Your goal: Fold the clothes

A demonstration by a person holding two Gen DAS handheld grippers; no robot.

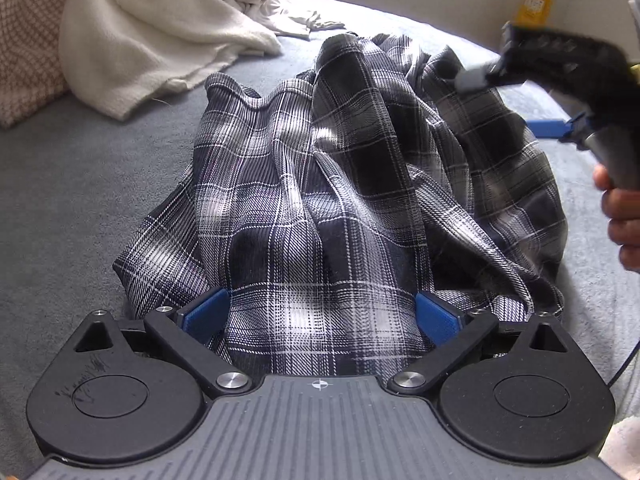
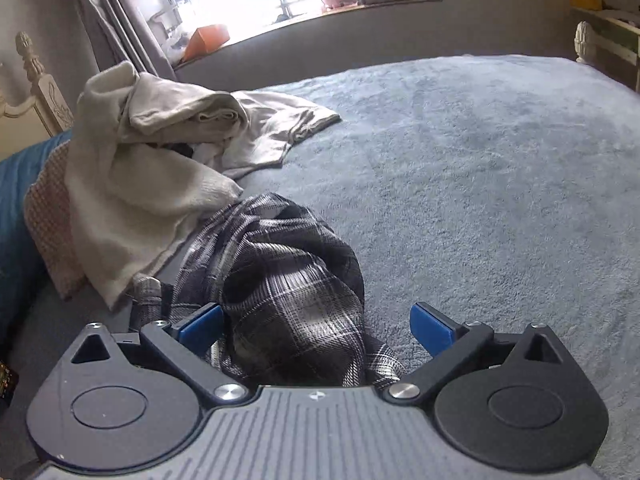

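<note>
— Where's the plaid shirt (image 1: 332, 200)?
— Heaped on the grey bed (image 2: 480, 168), no crease in it yet. Folding hasn't started.
— And the tongs?
— Both released. The left tongs (image 1: 320, 314) and right tongs (image 2: 316, 328) straddle cloth without pinching it.
— What else?
— The cream pile (image 2: 132, 184) beside it, 1 more job waiting.

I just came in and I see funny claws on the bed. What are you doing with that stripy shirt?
A person is holding a gripper in each hand to fold clothes on a grey bed cover. A crumpled black-and-white plaid shirt lies in a heap on it. The left gripper and right gripper both have their jaws wide open with shirt cloth between them, not pinched. Folding hasn't started. A pile of cream clothes waits behind.
</note>
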